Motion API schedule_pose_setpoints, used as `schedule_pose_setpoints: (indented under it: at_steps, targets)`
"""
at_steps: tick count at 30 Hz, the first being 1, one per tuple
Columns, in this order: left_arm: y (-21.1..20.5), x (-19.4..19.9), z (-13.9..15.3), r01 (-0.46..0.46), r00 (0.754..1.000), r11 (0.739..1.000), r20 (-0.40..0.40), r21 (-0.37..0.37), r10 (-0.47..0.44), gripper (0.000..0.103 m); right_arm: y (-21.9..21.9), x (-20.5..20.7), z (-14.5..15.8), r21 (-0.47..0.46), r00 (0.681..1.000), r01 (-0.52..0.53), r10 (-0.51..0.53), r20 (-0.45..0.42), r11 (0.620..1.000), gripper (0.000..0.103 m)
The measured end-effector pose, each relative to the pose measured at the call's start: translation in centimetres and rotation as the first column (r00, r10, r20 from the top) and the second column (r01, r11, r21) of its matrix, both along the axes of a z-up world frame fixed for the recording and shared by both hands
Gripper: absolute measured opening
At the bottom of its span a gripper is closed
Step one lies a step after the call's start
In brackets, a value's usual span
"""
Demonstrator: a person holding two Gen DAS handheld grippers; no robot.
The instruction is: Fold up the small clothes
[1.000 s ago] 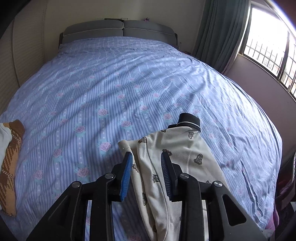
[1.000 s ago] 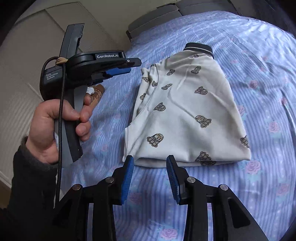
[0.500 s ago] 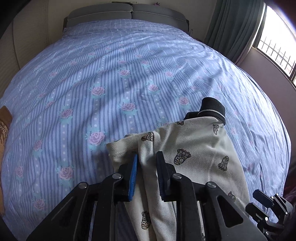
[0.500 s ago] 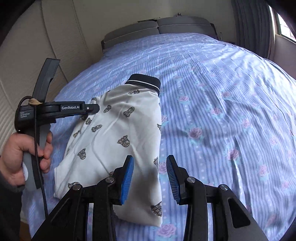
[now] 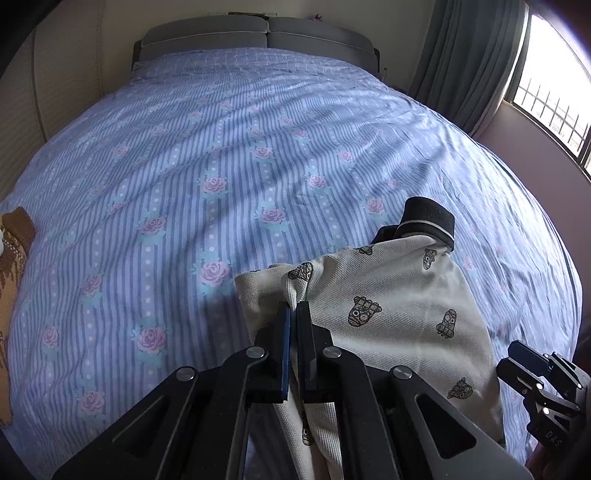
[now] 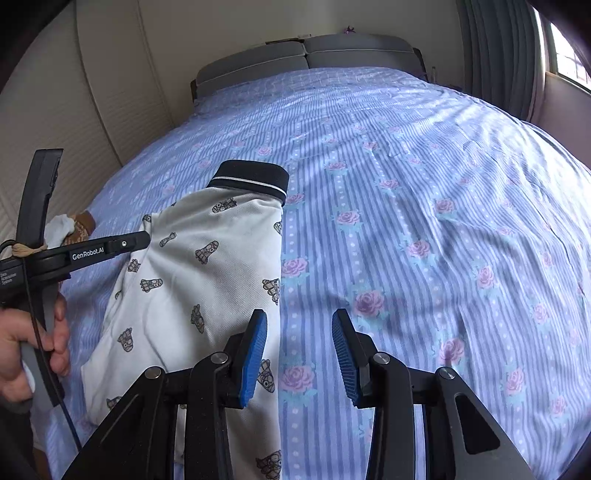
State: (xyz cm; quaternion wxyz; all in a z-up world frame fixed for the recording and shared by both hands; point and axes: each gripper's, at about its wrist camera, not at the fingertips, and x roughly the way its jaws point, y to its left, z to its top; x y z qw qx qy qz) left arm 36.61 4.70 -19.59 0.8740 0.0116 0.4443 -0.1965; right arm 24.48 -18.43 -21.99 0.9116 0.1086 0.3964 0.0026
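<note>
Left wrist view shows the left gripper [image 5: 293,308] clamped tight on a bunched fold at the left edge of the cream shirt [image 5: 388,314], which lies on the blue striped bedsheet [image 5: 221,147] with its dark collar [image 5: 426,218] pointing toward the headboard [image 5: 258,31]. From the right wrist view, the right gripper [image 6: 299,345] hovers with its jaws apart and nothing between them; its left pad [image 6: 255,354] sits over the shirt's right edge. A hand [image 6: 33,343] holds the left gripper's handle. A brown garment [image 5: 13,243] lies at the bed's left edge.
</note>
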Motion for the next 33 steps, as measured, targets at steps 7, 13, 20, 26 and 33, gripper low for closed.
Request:
schedule_pose_setpoints:
  at_steps: [7, 13, 20, 26, 33]
  targets:
    - [0.6, -4.1, 2.2, -0.021, 0.999, 0.999, 0.031, -0.05, 0.023, 0.023, 0.3, -1.2, 0.9, -0.013, 1.0, -0.024, 0.024, 0.009, 1.0, 0.038]
    - [0.6, -7.8, 1.2, -0.045, 0.999, 0.998, -0.013, -0.042, 0.045, 0.023, 0.3, -2.7, 1.3, -0.021, 0.999, -0.04, 0.041, 0.027, 0.999, 0.041]
    - [0.4, -9.0, -0.8, -0.056, 0.997, 0.998, -0.056, -0.041, 0.053, 0.017, 0.2, -4.0, 1.6, -0.025, 0.998, -0.05, 0.051, 0.035, 0.998, 0.042]
    - [0.8, -8.9, -0.7, -0.086, 0.995, 0.996, -0.057, -0.035, 0.084, 0.017, -0.8, -3.9, 0.6, 0.028, 1.0, -0.027, 0.027, 0.0, 0.999, 0.042]
    - [0.9, -8.8, -1.9, -0.088, 0.993, 0.995, -0.083, -0.051, 0.084, 0.011, -0.9, -3.8, 0.5, 0.031, 1.0, -0.023, 0.023, -0.003, 0.999, 0.042]
